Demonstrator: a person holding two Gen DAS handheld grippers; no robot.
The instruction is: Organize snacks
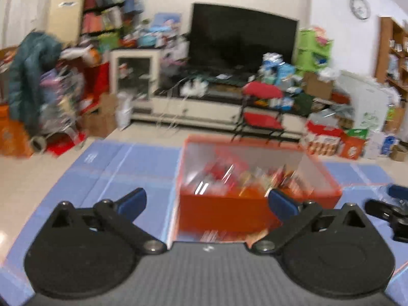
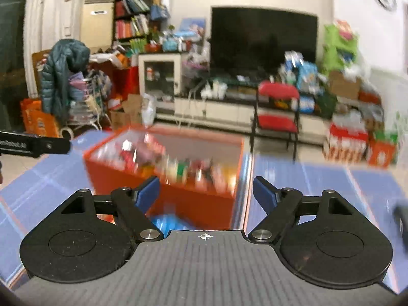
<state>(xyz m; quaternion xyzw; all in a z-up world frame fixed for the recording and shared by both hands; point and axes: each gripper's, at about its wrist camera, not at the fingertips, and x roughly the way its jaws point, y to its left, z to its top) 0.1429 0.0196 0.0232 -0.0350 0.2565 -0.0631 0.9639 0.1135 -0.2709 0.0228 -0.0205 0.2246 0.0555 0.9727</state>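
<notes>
An orange box [image 1: 229, 214] stands on the blue table [image 1: 114, 168], and several blurred snack packets [image 1: 244, 176] lie inside it. My left gripper [image 1: 207, 199] is just in front of the box's near wall, open wide with nothing between its blue fingertips. In the right wrist view the same box [image 2: 201, 206] sits ahead and a little left, with snack packets [image 2: 178, 165] in it. My right gripper [image 2: 206, 188] is open before its near corner, with nothing gripped. A blurred blue packet [image 2: 168, 223] lies on the table below the fingers. Each gripper shows at the edge of the other's view.
Beyond the table's far edge stand a red folding chair [image 2: 278, 107], a dark television [image 2: 262, 38] on a low cabinet, a white glass-door cabinet [image 2: 160, 76] and cluttered boxes on the floor. Bare blue tabletop [image 2: 318, 186] extends on both sides of the box.
</notes>
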